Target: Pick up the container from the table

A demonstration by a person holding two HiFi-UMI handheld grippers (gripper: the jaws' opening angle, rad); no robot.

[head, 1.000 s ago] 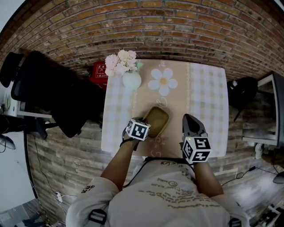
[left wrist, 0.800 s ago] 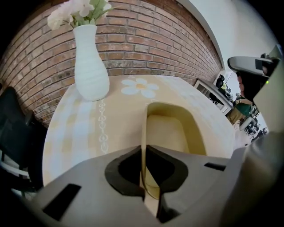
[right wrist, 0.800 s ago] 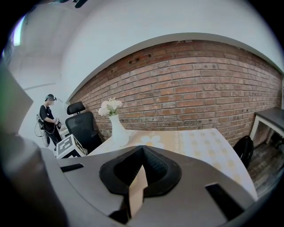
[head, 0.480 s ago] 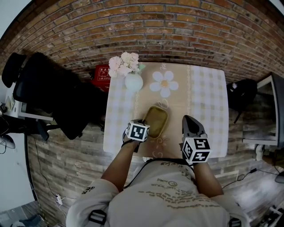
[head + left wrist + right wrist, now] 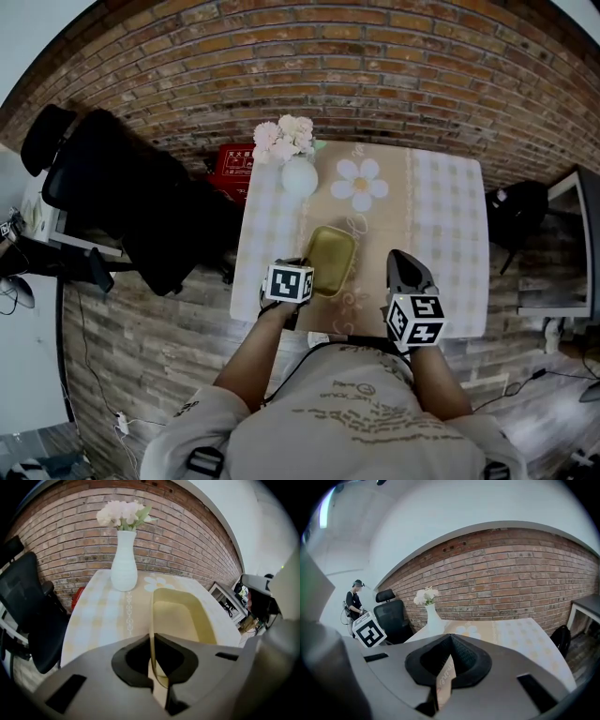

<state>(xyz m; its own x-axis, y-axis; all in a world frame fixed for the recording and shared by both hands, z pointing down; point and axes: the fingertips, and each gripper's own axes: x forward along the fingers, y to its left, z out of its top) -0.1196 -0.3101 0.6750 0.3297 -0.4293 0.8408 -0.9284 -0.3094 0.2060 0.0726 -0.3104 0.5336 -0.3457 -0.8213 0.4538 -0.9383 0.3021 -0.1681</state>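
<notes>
The container (image 5: 329, 260) is an olive-yellow, rounded rectangular tub on the beige cloth near the table's front edge. My left gripper (image 5: 304, 273) is at its near-left corner. In the left gripper view the jaws are shut on the thin near rim of the container (image 5: 180, 616), pinching the wall at the left gripper (image 5: 152, 660). I cannot tell whether the tub rests on the cloth or hangs just above it. My right gripper (image 5: 401, 257) hovers to the container's right, apart from it. In its own view the right gripper (image 5: 446, 665) is shut with nothing held.
A white vase (image 5: 298, 174) of pale flowers stands at the table's back left, also in the left gripper view as the vase (image 5: 123, 569). The table (image 5: 450, 225) meets a brick wall. A black office chair (image 5: 122, 202) and a red box (image 5: 236, 161) lie left of it.
The head view has drifted, so the table sits slightly further right and lower in frame. My left gripper stays clamped on the container's corner. The right gripper has barely moved.
</notes>
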